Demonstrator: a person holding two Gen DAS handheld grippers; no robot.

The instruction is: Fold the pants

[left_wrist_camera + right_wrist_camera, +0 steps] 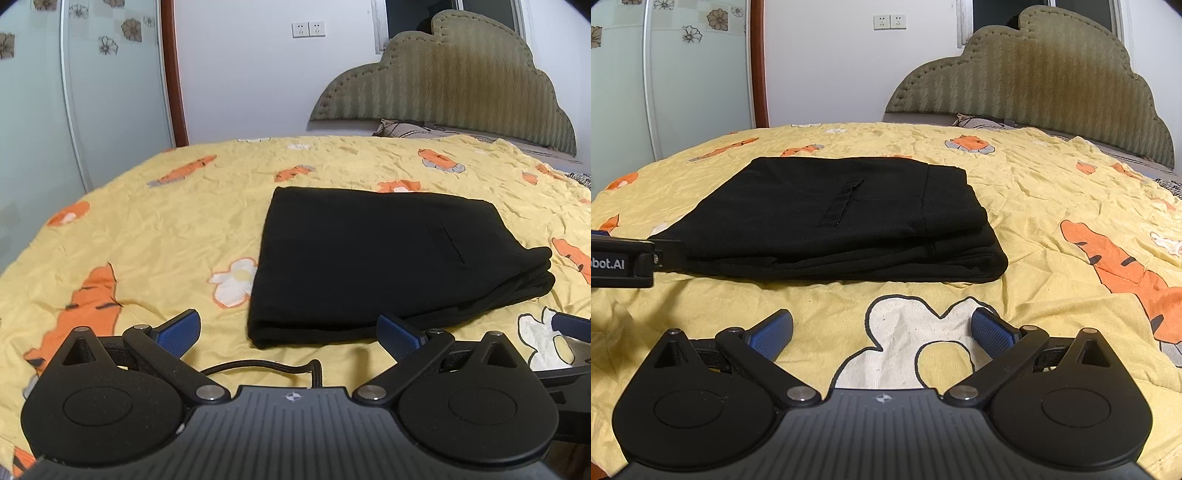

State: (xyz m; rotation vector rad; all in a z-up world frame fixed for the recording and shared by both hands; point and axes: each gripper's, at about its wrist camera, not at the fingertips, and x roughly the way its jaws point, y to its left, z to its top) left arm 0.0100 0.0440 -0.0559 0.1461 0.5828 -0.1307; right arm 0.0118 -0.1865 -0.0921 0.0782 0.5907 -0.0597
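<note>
— Where are the pants (373,266) now?

— Folded into a flat black stack on the yellow bedspread (147,229), straight ahead of both my tools; neither is touching them.

— And your grippers?

— My left gripper (288,334) is spread wide, nothing between its blue pads; my right gripper (882,332) is spread the same, over a white flower print, empty too.

— Which one is nearer?

— The left, I'd judge; the stack's near edge sits just beyond its fingers, slightly to its right; from the right tool the stack lies ahead and to the left, with bare sheet between.

— Long axis?

— Running across my view, left to right; any last tidy-up would mean reaching forward along the near folded edge.
</note>
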